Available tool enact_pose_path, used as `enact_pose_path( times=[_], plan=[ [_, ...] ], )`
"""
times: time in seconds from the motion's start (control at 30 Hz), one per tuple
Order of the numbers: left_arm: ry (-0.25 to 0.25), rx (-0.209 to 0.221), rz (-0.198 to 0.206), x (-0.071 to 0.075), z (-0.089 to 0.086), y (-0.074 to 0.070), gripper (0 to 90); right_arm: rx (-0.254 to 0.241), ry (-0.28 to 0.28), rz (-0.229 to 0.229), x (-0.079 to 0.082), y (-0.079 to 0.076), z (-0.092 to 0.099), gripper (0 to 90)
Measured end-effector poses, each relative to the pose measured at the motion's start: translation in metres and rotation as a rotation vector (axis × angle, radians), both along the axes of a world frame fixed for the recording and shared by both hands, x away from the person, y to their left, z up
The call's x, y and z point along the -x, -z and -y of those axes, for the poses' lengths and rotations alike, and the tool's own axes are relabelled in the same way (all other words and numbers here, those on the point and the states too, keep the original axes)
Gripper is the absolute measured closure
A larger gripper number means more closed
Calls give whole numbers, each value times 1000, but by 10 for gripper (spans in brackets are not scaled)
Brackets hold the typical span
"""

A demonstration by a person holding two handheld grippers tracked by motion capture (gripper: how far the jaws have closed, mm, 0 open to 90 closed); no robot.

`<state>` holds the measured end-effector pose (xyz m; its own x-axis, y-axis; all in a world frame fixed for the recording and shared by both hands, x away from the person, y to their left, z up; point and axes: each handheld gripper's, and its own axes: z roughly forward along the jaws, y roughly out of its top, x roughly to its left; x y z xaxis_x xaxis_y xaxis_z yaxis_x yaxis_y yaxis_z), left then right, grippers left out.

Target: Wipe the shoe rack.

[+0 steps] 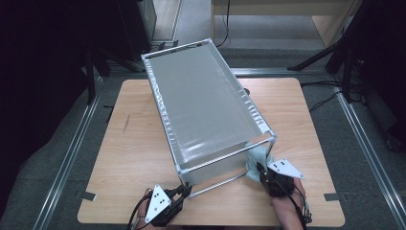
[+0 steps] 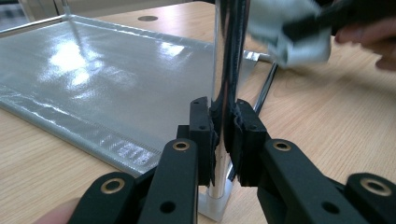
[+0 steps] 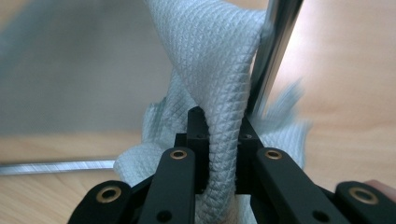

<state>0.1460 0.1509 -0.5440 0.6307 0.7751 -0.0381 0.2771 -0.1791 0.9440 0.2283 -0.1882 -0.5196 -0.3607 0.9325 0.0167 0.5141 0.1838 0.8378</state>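
A metal-framed rack with a grey fabric panel lies slanted across the wooden table. My left gripper is at its near left corner, shut on an upright chrome tube of the frame; in the left gripper view the jaws clamp that tube just above a white corner foot. My right gripper is at the near right corner, shut on a pale quilted cloth that is bunched against another chrome tube. The same cloth sits beside the frame's right post.
The table's near edge lies just below both hands. Black tripod legs and cables stand on the floor behind the table at right. Bare wood lies left and right of the rack.
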Motion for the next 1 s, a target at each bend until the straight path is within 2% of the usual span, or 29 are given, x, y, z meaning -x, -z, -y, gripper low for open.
enact_pose_path(
  times=[0.2,0.27,0.33,0.37,0.43,0.5,0.53,0.6,0.7,0.8,0.9,0.93,0.97,1.0],
  plan=[
    [-1,0,-1,0,0,0,810,-93,-23,191,14,-44,3,827],
    [-4,-2,-1,1,0,0,810,-121,-24,224,17,-54,4,827],
    [-5,-2,-1,1,0,0,810,-114,-23,226,17,-56,4,826],
    [-6,-3,-1,1,0,0,810,-111,-21,212,16,-54,4,826],
    [-6,-3,-2,1,1,0,810,-85,8,122,6,-34,5,826],
    [-1,-3,1,1,1,0,810,-92,5,38,0,-17,7,826],
    [0,-4,1,1,1,0,810,-75,9,1,-3,-9,6,826],
    [1,-3,1,1,0,0,810,-47,16,-63,-4,6,4,826],
    [2,-5,0,1,0,0,809,-40,-5,-150,-6,22,2,823],
    [3,-7,0,1,0,0,808,-43,6,-150,-5,21,6,820],
    [2,-5,0,1,0,0,808,-56,11,-111,-1,9,12,817],
    [2,-5,0,1,0,0,808,-56,11,-111,-1,9,12,817],
    [2,-5,0,1,0,0,808,-92,15,-41,3,-9,18,816],
    [2,-5,0,1,0,0,809,-102,14,-11,5,-16,20,816]
  ],
)
